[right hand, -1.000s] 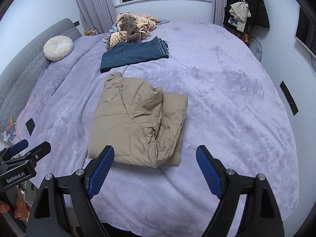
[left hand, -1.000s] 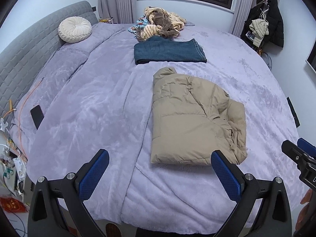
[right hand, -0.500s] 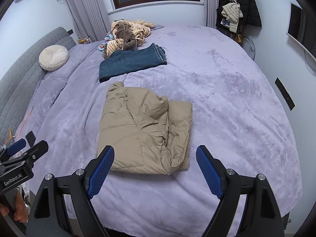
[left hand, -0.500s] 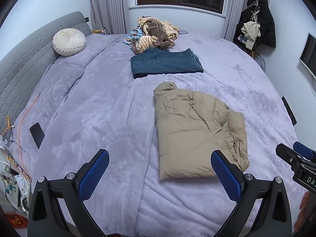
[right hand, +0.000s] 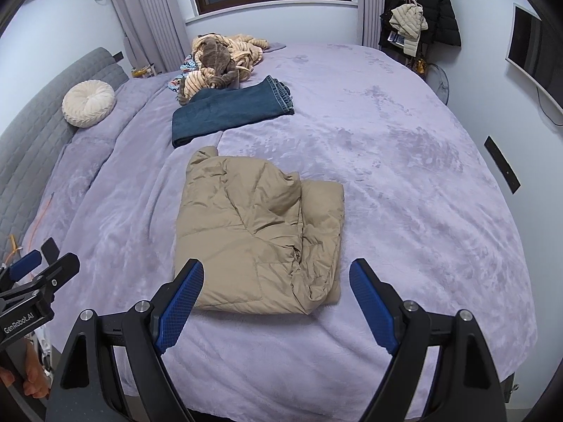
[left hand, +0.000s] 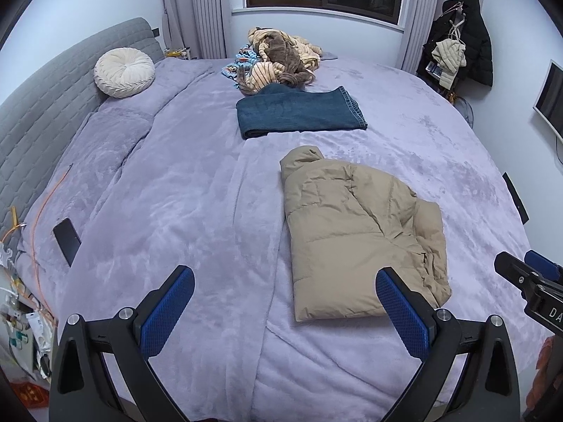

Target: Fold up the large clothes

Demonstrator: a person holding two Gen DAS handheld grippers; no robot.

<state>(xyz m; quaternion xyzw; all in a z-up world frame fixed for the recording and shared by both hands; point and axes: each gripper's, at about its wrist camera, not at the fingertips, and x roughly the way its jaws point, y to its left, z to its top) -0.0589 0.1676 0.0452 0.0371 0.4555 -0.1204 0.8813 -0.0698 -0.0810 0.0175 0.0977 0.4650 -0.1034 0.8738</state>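
Note:
A tan puffer jacket (left hand: 355,232) lies folded into a rough rectangle on the lilac bed cover (left hand: 183,190); it also shows in the right wrist view (right hand: 257,232). My left gripper (left hand: 285,313) is open and empty, held above the bed's near edge, left of the jacket's near end. My right gripper (right hand: 274,306) is open and empty, just short of the jacket's near edge. Folded blue jeans (left hand: 299,112) lie beyond the jacket, also visible in the right wrist view (right hand: 228,109).
A heap of unfolded clothes (left hand: 278,56) sits at the far side under the window. A round cream cushion (left hand: 125,72) leans on the grey headboard. A black phone (left hand: 67,241) lies at the bed's left edge. Coats hang on a rack (left hand: 457,42) at the right.
Both grippers have drawn back and risen from the jacket, so it sits farther off and more of the room shows. Both stay open. The jacket has not moved.

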